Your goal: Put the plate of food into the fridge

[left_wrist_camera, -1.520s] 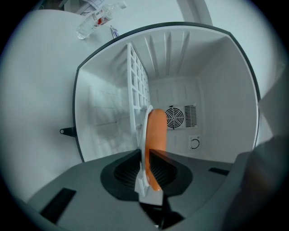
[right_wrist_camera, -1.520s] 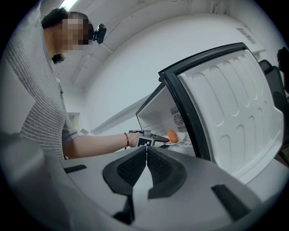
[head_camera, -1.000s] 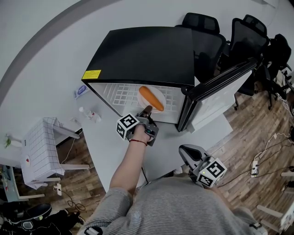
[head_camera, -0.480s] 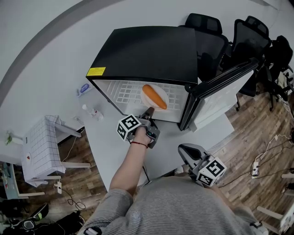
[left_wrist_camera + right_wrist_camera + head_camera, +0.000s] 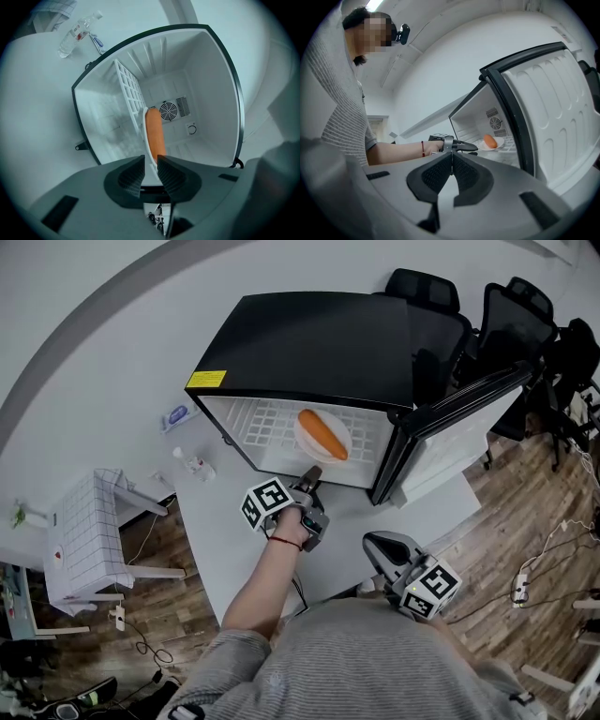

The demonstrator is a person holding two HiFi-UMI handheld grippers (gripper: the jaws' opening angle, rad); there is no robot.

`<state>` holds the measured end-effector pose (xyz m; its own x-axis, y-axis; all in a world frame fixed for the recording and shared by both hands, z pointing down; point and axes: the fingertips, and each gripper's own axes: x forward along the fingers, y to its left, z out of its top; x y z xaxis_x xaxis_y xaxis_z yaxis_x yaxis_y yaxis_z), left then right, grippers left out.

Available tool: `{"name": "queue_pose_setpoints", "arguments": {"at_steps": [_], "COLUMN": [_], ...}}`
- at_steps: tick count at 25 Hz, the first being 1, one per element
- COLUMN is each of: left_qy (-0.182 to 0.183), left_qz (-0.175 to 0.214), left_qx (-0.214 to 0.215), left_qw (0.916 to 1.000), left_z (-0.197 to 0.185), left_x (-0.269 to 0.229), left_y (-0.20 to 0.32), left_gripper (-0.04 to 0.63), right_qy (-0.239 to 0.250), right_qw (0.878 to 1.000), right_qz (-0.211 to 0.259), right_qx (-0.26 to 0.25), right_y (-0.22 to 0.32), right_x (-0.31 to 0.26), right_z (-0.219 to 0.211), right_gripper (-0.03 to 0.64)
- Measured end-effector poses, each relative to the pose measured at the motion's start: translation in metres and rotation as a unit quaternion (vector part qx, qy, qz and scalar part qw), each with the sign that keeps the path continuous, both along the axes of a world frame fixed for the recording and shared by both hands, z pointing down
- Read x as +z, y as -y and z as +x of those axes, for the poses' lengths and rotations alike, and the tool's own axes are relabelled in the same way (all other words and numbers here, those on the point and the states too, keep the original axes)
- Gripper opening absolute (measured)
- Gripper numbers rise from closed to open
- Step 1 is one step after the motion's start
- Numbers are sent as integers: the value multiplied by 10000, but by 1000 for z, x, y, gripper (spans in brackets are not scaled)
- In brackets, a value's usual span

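One black-topped fridge (image 5: 309, 343) fills the upper middle of the head view. Its single door (image 5: 450, 418) is swung wide to the right, and it stands on a pale table (image 5: 225, 540). Two black office chairs (image 5: 516, 306) sit behind it in the upper right corner. The person's left forearm (image 5: 262, 587) reaches straight up from the lower middle of the frame toward the open fridge, with one red band (image 5: 281, 542) at the wrist. The left gripper (image 5: 312, 474) sits at the front edge of the compartment, its jaws clenched on the near rim of the one white plate (image 5: 307, 444). The plate lies flat on the white wire shelf (image 5: 262, 423) inside the fridge, seen edge-on in the left gripper view (image 5: 149, 157). The right gripper (image 5: 375, 545) is held low in the lower right, close to the person's body, pointing toward the fridge, its jaws pressed together on nothing. One long orange piece of food (image 5: 323, 434) lies across the plate. One clear bottle (image 5: 195, 465) lies on the table left of the fridge. One yellow label (image 5: 207, 379) marks the fridge top's front left corner, its print too small to read.
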<state>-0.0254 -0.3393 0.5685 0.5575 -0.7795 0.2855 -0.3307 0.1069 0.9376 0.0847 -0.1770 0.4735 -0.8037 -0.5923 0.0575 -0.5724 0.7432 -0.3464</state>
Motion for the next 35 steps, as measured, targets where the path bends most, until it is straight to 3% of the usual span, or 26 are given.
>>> {"name": "queue_pose_setpoints", "arguments": {"at_steps": [4, 7, 13, 19, 21, 25, 30, 35], "left_qy": [41, 130, 417, 760, 1154, 1939, 2075, 2351], "left_qz": [17, 136, 472, 989, 1320, 2072, 2564, 3044], "left_qx": [107, 244, 640, 1062, 1270, 1634, 1881, 2148], "left_qw": [9999, 9995, 9960, 9865, 9763, 9449, 9251, 8977], "left_z": [1, 1, 8, 17, 21, 27, 36, 45], "left_x": [0, -3, -11, -18, -21, -30, -42, -55], "left_y": [-7, -13, -25, -43, -51, -67, -88, -110], "left_gripper": [76, 12, 11, 11, 11, 11, 11, 11], "right_qy": [7, 0, -5, -33, -45, -67, -67, -96], "right_qw": [10000, 10000, 10000, 10000, 10000, 10000, 10000, 10000], "right_qz": [18, 15, 16, 16, 16, 26, 41, 29], "right_qx": [-38, -45, -41, -53, -46, -30, -20, -1], "right_y": [-1, -2, -5, -6, -6, -7, -8, -8], "right_x": [-1, 0, 0, 0, 0, 0, 1, 2], "right_z": [-5, -7, -10, -14, -14, -15, -17, -19], "right_gripper": [14, 14, 14, 14, 14, 14, 14, 14]}}
